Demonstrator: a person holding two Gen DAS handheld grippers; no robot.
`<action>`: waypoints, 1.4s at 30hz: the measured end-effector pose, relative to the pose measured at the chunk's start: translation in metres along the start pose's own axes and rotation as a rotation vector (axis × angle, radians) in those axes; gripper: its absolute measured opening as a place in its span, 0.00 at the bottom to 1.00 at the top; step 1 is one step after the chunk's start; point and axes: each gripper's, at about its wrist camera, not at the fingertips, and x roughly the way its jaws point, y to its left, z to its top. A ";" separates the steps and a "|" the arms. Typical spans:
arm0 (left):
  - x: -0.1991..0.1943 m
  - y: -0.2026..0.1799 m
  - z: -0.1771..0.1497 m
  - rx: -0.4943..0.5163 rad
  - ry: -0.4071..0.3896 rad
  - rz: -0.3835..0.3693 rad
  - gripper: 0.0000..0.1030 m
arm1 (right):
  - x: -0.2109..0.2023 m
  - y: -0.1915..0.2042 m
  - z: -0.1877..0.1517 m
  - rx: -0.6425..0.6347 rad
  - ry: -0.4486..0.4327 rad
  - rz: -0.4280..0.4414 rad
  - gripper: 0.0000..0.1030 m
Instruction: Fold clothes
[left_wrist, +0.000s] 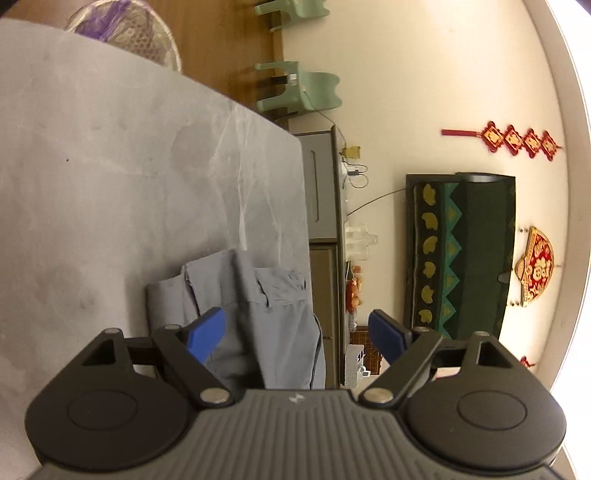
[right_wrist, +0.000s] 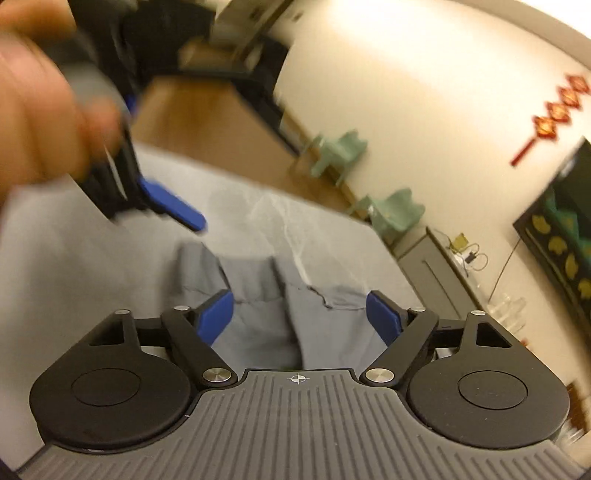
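1. Your grey cloth garment (right_wrist: 280, 310), seemingly trousers or shorts with a waistband and a pocket flap, lies on the grey cloth-covered table (left_wrist: 110, 166), close to the table's edge and partly doubled over itself.
2. Your right gripper (right_wrist: 299, 317) hangs right above the garment, blue pads spread wide apart and holding nothing; the cloth fills the gap between them.
3. Your left gripper (left_wrist: 297, 332) is also spread apart and empty. In its own view the garment lies ahead and under the left blue pad (left_wrist: 207, 332), while the other pad hangs past the table edge.
4. The garment's long axis runs away from both grippers, toward the table's middle. Both are near; the right sits more squarely over it.
5. From the right wrist, your hand (right_wrist: 40, 107) on the left gripper is blurred.
6. The garment could be mid-fold or already folded; one look doesn't settle it.
7. No brand, label or readable writing shows on the garment; the red wall ornaments (left_wrist: 517, 140) are too small to read.
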 end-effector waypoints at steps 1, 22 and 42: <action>0.002 0.001 0.000 -0.006 0.002 0.005 0.83 | 0.014 -0.003 0.002 -0.018 0.034 0.008 0.59; 0.072 -0.012 -0.038 0.111 0.122 -0.131 0.79 | -0.070 -0.118 -0.022 0.596 -0.175 0.006 0.00; 0.045 -0.009 -0.044 0.214 0.178 -0.008 0.84 | -0.011 -0.034 -0.068 0.550 -0.035 0.288 0.36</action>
